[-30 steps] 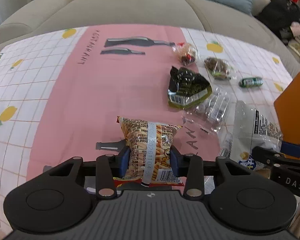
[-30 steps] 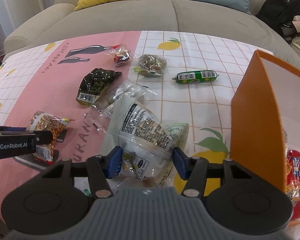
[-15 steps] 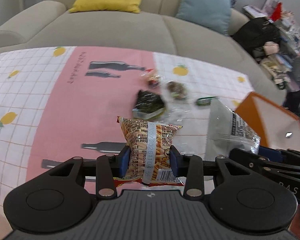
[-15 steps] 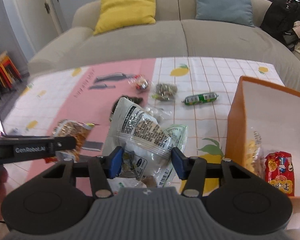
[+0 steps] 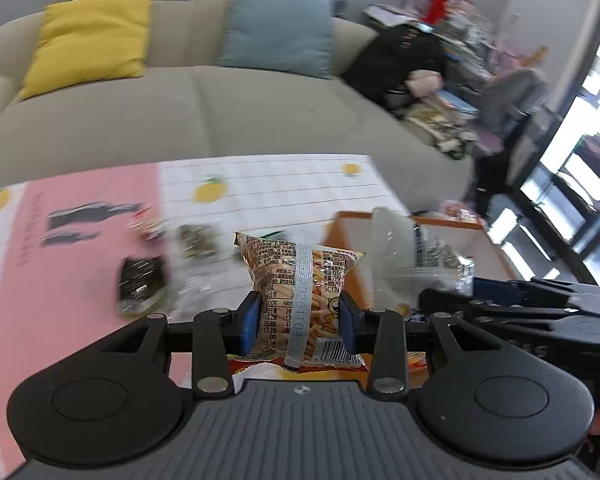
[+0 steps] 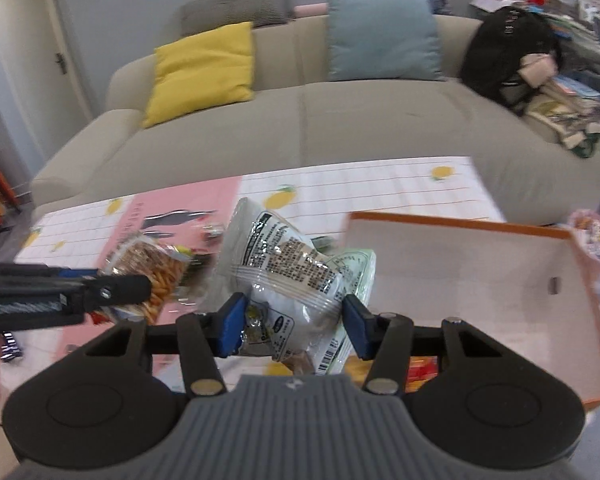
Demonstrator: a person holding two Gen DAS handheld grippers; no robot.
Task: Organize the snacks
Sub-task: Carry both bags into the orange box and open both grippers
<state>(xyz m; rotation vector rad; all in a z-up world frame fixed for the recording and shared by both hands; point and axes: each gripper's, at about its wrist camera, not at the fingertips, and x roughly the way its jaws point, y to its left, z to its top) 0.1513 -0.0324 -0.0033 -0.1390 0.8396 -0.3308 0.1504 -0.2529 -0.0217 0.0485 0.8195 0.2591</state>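
My left gripper (image 5: 299, 322) is clenched on an orange packet of stick snacks (image 5: 300, 280), its blue pads pressing both sides, and the packet stands upright above the table. My right gripper (image 6: 292, 330) is clamped on a white and clear snack bag (image 6: 288, 268), which hangs tilted between its pads. In the right wrist view I see the left gripper and its packet off to the left, near the bag I hold. Just to the right of that bag is the orange box (image 6: 480, 268), open at the top with a pale inside; something red and yellow lies at its near end, too hidden to name. Behind both loads, on the pink and white lemon-print tablecloth (image 5: 284, 188), lie a dark green packet (image 5: 142, 284) and a few small wrapped snacks (image 5: 196, 240), blurred. Beyond the table is a beige sofa (image 6: 340, 120) with a yellow cushion (image 6: 204, 72) and a blue cushion (image 6: 380, 36).
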